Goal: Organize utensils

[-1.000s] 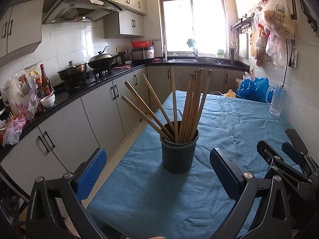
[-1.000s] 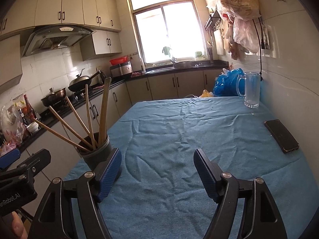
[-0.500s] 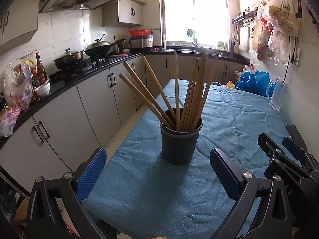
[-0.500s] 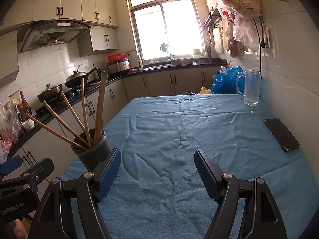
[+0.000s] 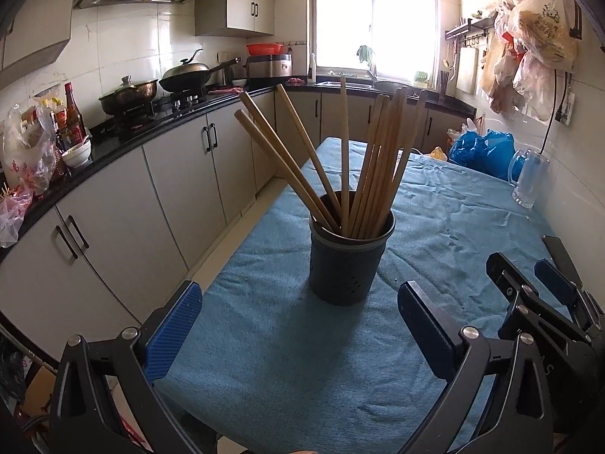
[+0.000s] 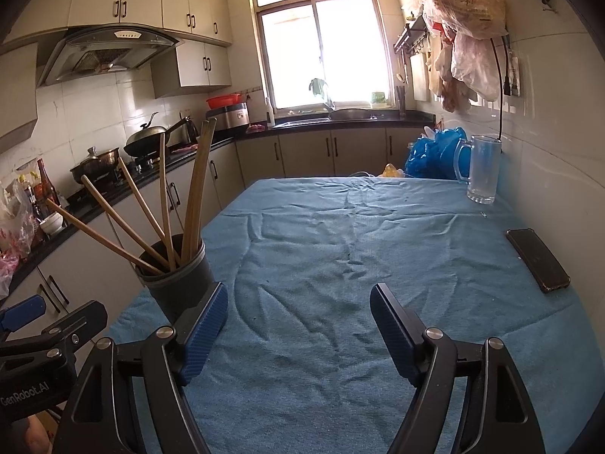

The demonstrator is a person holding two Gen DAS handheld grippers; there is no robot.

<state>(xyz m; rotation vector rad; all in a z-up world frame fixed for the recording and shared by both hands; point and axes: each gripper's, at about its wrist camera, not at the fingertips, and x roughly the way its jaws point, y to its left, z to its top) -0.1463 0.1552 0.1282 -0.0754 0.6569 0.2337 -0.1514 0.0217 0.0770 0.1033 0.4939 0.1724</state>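
Item: my left tongs (image 5: 298, 325), jaws wide, nothing between the blue pads (image 5: 174, 329). They sit over the near left corner of the table (image 5: 472, 223), aimed down and along the cloth toward the far end.

Item: dark holder (image 5: 349, 261), upright on the blue cloth, close to the table's left edge and nearer its near end. It lies straight ahead of my left tongs, centred in the gap between the jaws but still apart from both pads.

Item: wooden chopsticks (image 5: 372, 159), all standing in the holder. Their long axis runs roughly vertical; three or four lean out to the left toward the cabinets, one stands nearly plumb, and the tight bundle tips slightly right.

Item: my right tongs (image 6: 298, 325), jaws wide and empty, over the near edge toward the table's middle. From here the holder (image 6: 177, 280) is off to the left, just beyond the left pad (image 6: 204, 329), not between the jaws. My judgement: the left hand is the better placed, being in line with the holder.

Item: phone (image 6: 537, 259) by the right edge, and glass mug (image 6: 482, 168) at the far right corner, both well apart from the work.

Change since a second ago: the holder sits larger and lower in my left view, so the left tongs have closed in and dipped. The right view is all but unchanged.
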